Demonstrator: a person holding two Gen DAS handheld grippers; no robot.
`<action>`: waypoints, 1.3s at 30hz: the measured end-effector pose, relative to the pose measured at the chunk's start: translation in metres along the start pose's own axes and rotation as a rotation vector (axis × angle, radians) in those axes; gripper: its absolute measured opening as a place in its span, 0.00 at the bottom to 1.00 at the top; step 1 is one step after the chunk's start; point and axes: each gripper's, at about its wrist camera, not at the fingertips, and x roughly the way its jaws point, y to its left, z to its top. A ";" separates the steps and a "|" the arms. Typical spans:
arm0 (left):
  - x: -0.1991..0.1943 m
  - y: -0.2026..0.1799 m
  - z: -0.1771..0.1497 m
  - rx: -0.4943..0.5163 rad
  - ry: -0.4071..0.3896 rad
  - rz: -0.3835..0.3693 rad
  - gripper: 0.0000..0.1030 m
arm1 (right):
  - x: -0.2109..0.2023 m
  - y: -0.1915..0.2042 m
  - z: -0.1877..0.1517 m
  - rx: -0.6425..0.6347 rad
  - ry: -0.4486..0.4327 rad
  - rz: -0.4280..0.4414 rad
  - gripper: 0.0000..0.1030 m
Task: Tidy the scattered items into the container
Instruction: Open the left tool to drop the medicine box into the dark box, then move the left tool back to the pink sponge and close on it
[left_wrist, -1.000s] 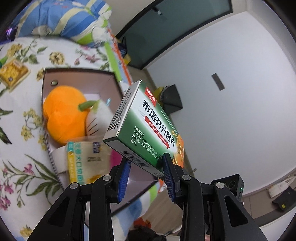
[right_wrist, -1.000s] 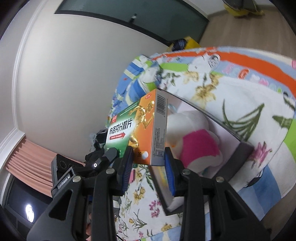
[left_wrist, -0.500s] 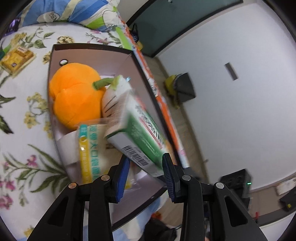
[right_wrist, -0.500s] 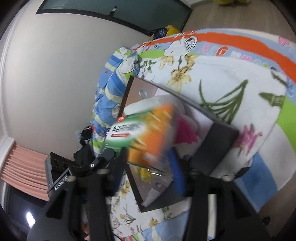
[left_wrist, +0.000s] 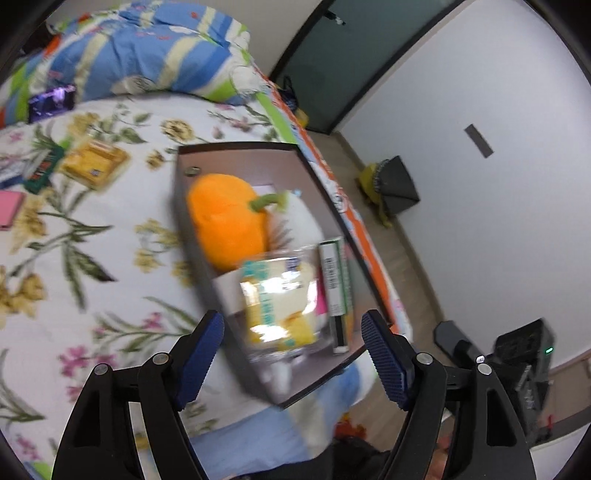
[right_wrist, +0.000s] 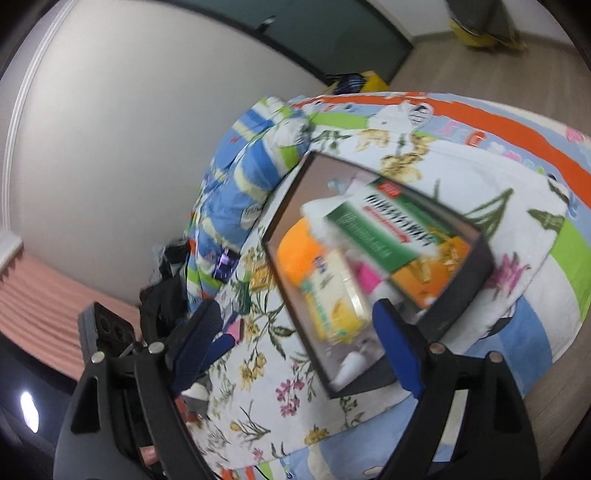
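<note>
The bed (left_wrist: 92, 258), spread with a flowered cover, fills the left and lower part of both views and carries everything, which suits a sort-and-collect job: loose things lie flat and within reach. Set near the bed's edge, at the centre of each frame, the dark open box (left_wrist: 236, 147) serves as the container, its mouth facing up so things can simply be dropped in. Inside it sit an orange plush pumpkin (left_wrist: 225, 218), a white soft toy (left_wrist: 299, 221), a yellow-green snack packet (right_wrist: 332, 295) and the green-and-orange medicine carton (right_wrist: 402, 243), which lies tilted on top of the others against the box's right wall, printed face up in the right wrist view and edge-on with its barcode showing in the left. Both the left tongs (left_wrist: 291, 343) and the right tongs (right_wrist: 303, 339) hover above the box with jaws opening and nothing between the pads. Still out on the cover at the upper left of the left wrist view are a yellow packet (left_wrist: 94, 166), a green box (left_wrist: 42, 171), a pink item (left_wrist: 9, 208) and a purple wrapper (left_wrist: 51, 101), so the tidying looks only partly done.
</note>
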 end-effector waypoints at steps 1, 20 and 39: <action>-0.005 0.006 0.000 0.001 0.017 0.008 0.83 | 0.004 0.011 -0.005 -0.029 0.015 -0.012 0.87; -0.115 0.226 -0.027 -0.311 0.048 0.041 0.83 | 0.153 0.174 -0.120 -0.435 0.343 -0.174 0.98; -0.135 0.420 -0.002 -0.488 0.042 0.091 0.83 | 0.353 0.251 -0.197 -0.681 0.601 -0.291 0.98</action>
